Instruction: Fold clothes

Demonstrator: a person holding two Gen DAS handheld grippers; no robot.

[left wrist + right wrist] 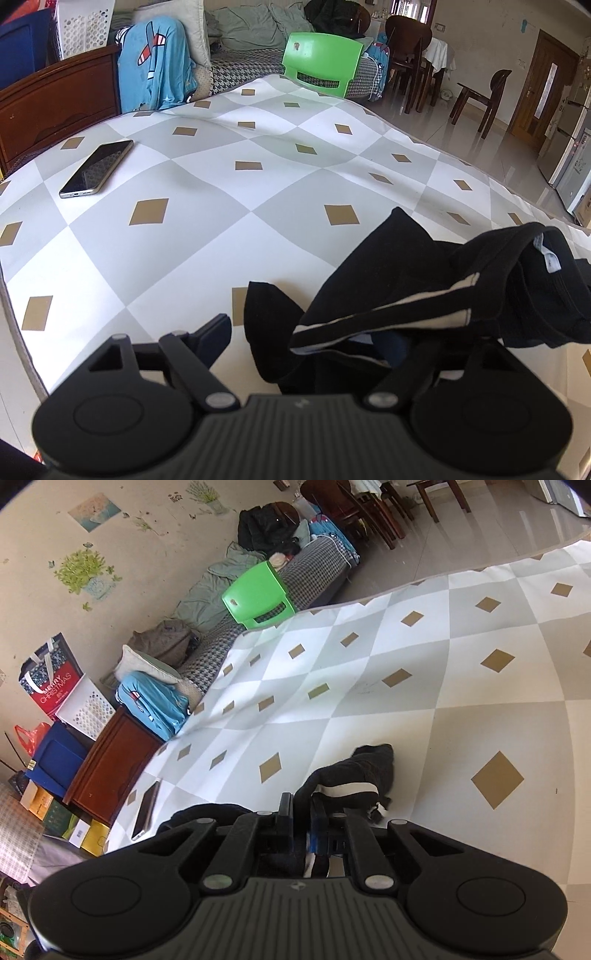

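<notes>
1. The folding was hardly begun: the black garment [424, 295] with a white stripe was bunched and crumpled on the counter [184, 236], no neat fold visible.
2. The left claw [317, 332] stood wide apart, the garment draped from 12 to 3 o'clock.
3. The right claw [303, 812] was clamped together on the cloth, which trailed toward 1 o'clock.

Diamond-pattern tablecloth [207, 229] carries phone [96, 168], black garment [406, 280]

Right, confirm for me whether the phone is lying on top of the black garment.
No: the phone lies on bare patterned cloth at the far left, well apart from the black garment.
</notes>
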